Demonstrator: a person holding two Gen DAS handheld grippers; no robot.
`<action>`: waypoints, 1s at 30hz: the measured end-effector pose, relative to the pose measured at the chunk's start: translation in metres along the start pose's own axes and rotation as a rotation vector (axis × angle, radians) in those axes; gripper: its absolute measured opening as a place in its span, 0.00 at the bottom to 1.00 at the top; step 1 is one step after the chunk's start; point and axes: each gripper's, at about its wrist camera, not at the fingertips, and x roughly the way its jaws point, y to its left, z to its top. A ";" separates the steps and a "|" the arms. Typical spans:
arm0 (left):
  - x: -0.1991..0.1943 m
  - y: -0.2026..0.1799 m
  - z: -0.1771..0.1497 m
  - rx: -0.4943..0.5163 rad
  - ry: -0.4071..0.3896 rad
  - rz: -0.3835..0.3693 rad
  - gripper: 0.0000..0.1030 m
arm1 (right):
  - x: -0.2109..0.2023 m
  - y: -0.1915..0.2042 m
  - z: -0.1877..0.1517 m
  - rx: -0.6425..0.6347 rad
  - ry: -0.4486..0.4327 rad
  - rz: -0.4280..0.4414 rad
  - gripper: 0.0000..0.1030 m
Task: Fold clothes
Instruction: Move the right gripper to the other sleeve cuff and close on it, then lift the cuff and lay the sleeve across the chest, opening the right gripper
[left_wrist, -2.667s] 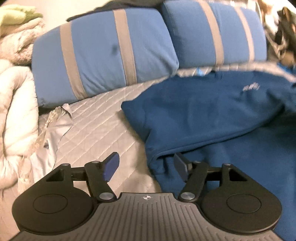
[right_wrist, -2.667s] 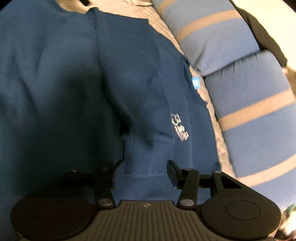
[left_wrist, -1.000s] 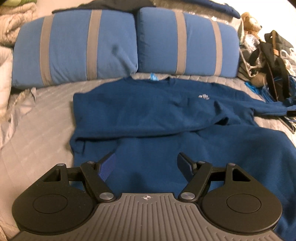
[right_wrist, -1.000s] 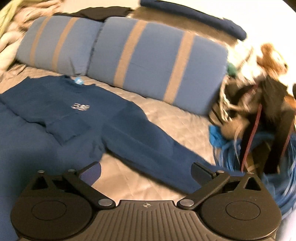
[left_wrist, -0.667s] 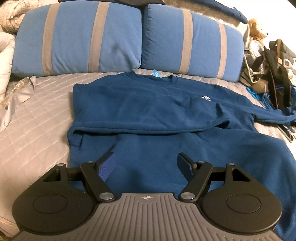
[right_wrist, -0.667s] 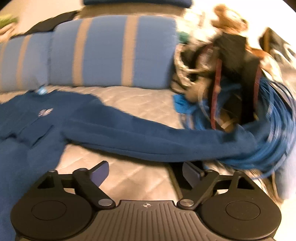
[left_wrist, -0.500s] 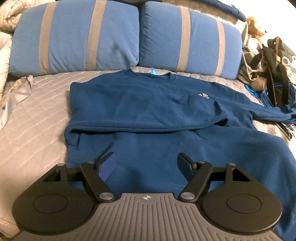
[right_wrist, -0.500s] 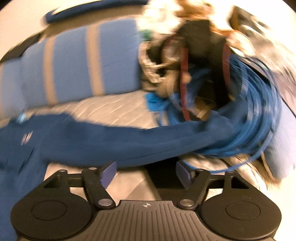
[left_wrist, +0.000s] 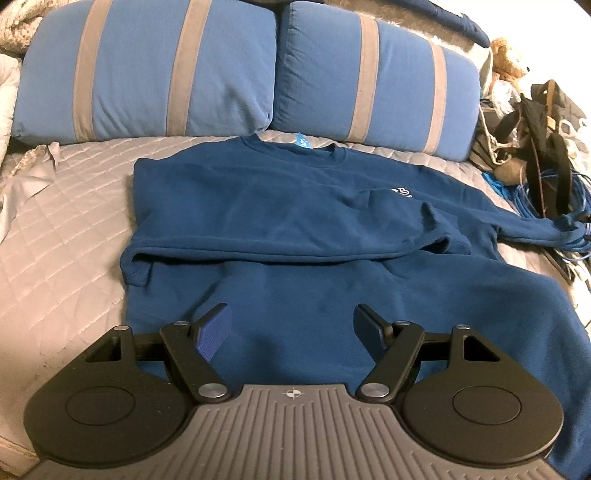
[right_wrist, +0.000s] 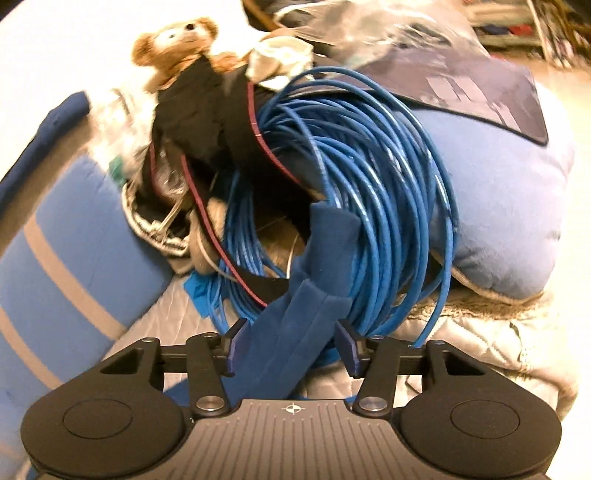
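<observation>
A dark blue sweatshirt (left_wrist: 295, 206) lies flat on the grey quilted bed (left_wrist: 66, 221), with its left sleeve folded across the chest. Its right sleeve (left_wrist: 532, 229) stretches out to the bed's right side. My left gripper (left_wrist: 291, 328) hovers open over the sweatshirt's lower body, nothing between its fingers. In the right wrist view the end of that sleeve (right_wrist: 310, 295) runs up between the fingers of my right gripper (right_wrist: 290, 347). Its jaws are closing around the sleeve, and the pads sit at the cloth's edges without clearly pressing. The cuff rests against a coil of blue cable (right_wrist: 369, 184).
Two blue pillows with grey stripes (left_wrist: 147, 74) line the head of the bed. A heap at the right holds the cable coil (left_wrist: 546, 192), black straps and a teddy bear (right_wrist: 177, 33). A pale blue cushion (right_wrist: 509, 203) sits beyond it.
My right gripper swung right along the outstretched sleeve to its end by the cable coil, rolled, and its jaws narrowed around the sleeve. The left gripper stayed over the sweatshirt.
</observation>
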 end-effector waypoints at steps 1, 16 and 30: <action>0.000 0.000 0.000 0.000 0.000 -0.001 0.70 | 0.003 -0.002 0.001 0.020 0.003 -0.006 0.51; -0.001 0.002 -0.001 -0.020 -0.004 -0.021 0.70 | 0.018 -0.005 0.006 0.094 0.008 -0.033 0.11; -0.002 0.004 -0.001 -0.032 -0.007 -0.027 0.70 | 0.001 0.061 -0.011 -0.106 0.049 0.235 0.09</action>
